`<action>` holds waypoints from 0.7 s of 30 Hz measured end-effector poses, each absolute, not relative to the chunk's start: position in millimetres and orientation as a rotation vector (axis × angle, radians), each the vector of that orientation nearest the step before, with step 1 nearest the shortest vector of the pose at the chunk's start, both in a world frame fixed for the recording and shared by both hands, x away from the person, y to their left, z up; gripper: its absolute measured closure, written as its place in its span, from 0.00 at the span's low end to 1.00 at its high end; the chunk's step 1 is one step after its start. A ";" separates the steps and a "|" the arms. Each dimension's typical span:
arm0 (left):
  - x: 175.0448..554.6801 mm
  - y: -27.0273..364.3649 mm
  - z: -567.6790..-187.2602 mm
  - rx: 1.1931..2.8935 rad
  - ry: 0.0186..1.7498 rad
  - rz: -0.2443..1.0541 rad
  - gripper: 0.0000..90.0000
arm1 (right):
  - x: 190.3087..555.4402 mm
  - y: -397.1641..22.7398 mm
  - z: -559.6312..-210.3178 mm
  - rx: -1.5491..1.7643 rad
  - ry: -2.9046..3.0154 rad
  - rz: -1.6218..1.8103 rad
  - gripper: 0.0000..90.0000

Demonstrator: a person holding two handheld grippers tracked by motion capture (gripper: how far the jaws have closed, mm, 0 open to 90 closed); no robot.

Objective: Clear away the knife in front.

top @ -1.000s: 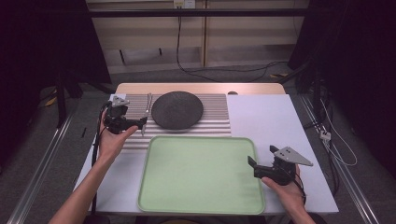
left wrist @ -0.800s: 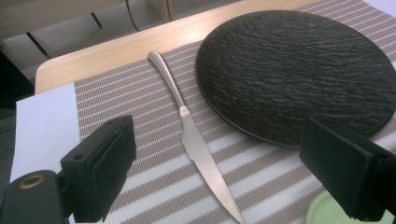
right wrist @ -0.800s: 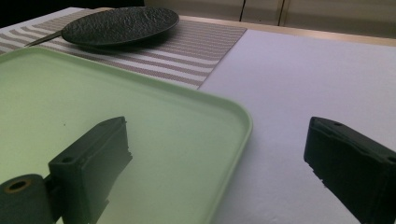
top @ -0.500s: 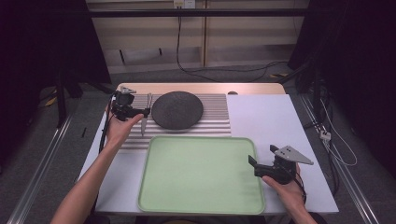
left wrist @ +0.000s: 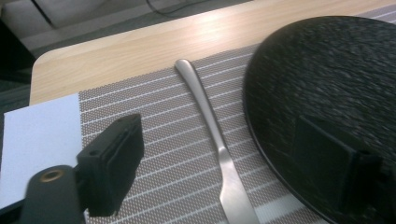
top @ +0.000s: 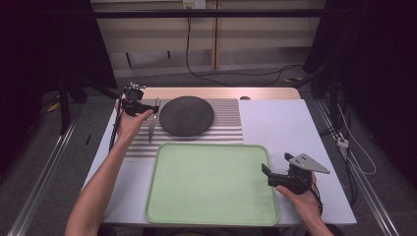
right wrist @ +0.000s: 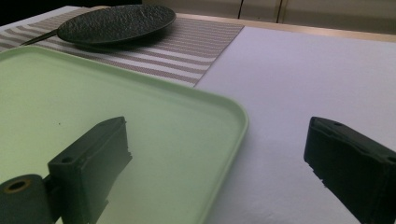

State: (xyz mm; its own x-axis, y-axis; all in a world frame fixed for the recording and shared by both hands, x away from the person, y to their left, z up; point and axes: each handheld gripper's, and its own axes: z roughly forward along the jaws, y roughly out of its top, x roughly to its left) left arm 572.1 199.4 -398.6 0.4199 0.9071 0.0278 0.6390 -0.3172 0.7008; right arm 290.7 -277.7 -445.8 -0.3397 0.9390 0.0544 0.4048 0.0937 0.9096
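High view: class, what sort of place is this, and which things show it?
Probably a lab bench staged as a dining place: a dark plate and a knife on a striped placemat, a green tray, loose cables on the floor.

Legible text, labels, brands, numbers, signs: none found. The dark plate [top: 187, 116], the green tray [top: 211, 184], the striped mat [top: 226, 123] and the metal utensil [left wrist: 210, 121] carry no print that can be read. The grey plate on the right tool [top: 275, 176] appears blank, though it is small and somewhat soft in the high view. The desk [top: 285, 123] bears no marking.
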 end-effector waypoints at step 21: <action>612.8 186.2 -439.4 2.116 1.429 0.474 0.52 | 290.8 -278.0 -447.2 1.321 1.828 1.214 0.07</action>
